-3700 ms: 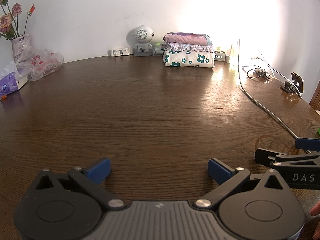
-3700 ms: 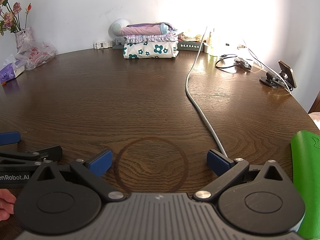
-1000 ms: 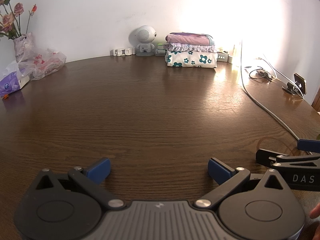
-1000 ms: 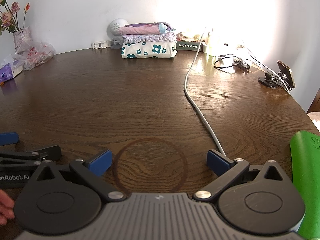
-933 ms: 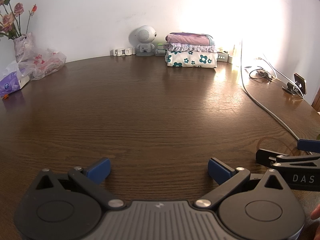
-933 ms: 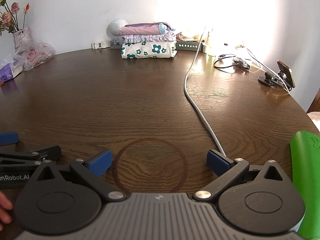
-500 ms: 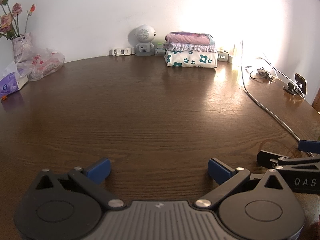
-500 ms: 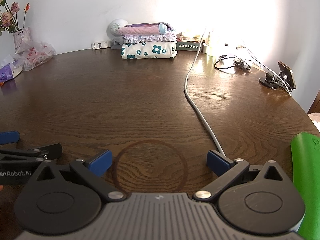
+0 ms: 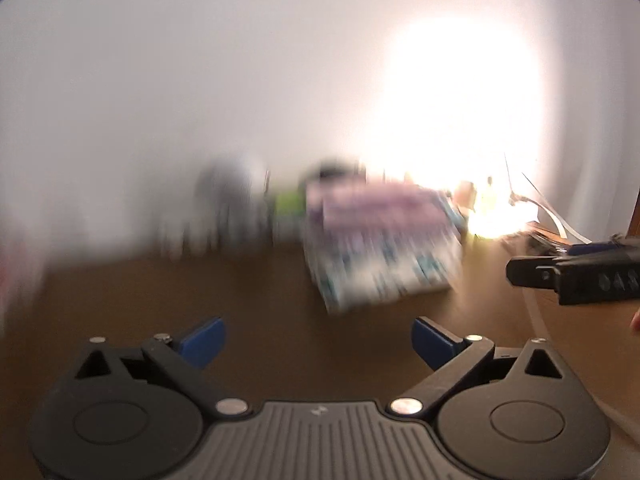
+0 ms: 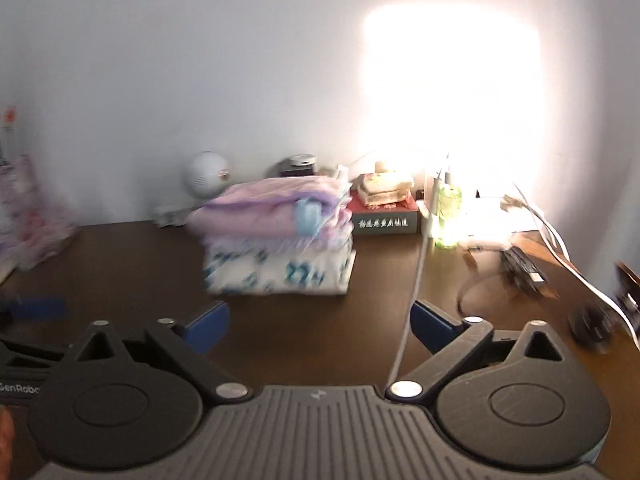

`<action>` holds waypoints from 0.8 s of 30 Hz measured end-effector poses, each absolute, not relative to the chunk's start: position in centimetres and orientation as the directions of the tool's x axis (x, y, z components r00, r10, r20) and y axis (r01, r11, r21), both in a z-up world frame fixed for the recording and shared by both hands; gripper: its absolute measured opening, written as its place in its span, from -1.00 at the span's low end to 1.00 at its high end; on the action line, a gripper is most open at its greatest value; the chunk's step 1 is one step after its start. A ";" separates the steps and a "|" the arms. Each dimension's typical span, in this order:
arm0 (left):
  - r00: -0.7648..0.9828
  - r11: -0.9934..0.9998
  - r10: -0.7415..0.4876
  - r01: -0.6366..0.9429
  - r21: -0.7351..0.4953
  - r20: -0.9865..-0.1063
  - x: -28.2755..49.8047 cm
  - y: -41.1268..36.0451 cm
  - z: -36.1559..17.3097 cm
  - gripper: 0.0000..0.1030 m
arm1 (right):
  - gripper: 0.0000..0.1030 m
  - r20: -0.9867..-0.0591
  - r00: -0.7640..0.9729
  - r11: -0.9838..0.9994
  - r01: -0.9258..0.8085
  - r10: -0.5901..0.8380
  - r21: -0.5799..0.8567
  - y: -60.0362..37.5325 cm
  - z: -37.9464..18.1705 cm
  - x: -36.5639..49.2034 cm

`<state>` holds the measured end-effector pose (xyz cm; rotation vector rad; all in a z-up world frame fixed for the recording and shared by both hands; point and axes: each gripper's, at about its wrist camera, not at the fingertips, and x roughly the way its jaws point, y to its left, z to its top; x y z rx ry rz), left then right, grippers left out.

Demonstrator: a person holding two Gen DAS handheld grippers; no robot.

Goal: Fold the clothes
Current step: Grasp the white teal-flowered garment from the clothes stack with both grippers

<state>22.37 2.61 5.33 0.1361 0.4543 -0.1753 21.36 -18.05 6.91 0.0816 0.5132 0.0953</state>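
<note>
Fingers [image 9: 202, 338] sharp, folded clothes [image 9: 380, 240] motion-blurred

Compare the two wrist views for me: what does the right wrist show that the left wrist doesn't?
Only the right wrist view shows the green bottle, the lettered box and the round white speaker sharply; its own right claw is closing on nothing. Only the left wrist view shows the left claw open and empty, everything beyond it smeared. Both share the stack of folded clothes on the brown table.

dark wooden table [image 10: 120, 264], folded clothes stack [image 10: 276, 240], cable [image 10: 416, 280]
</note>
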 end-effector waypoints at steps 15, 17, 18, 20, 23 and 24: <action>0.741 0.920 -0.389 0.345 -0.187 -0.547 36.0 3.3 0.3 -0.45 | -0.68 -0.627 0.693 0.933 -0.227 0.356 0.280 -18.2 2.8 36.4; 0.752 0.905 -0.425 0.337 -0.259 -0.504 35.1 4.7 2.1 -0.61 | -0.89 -0.577 0.705 0.908 -0.262 0.411 0.327 -17.7 5.1 35.5; 0.753 0.884 -0.461 0.350 -0.309 -0.469 34.3 5.7 3.6 -0.63 | -0.89 -0.511 0.727 0.884 -0.314 0.459 0.347 -17.4 7.1 34.4; 0.769 0.844 -0.519 0.391 -0.367 -0.374 31.8 7.4 7.5 -0.64 | -0.90 -0.409 0.755 0.852 -0.384 0.512 0.355 -16.6 11.3 32.2; 0.822 0.810 -0.536 0.435 -0.394 -0.194 26.9 9.0 13.7 -0.93 | -0.90 -0.297 0.758 0.806 -0.487 0.581 0.336 -15.4 17.0 28.2; 0.811 0.786 -0.566 0.477 -0.394 -0.147 24.9 9.2 15.7 -0.94 | -0.90 -0.277 0.741 0.782 -0.513 0.612 0.355 -15.3 18.5 26.7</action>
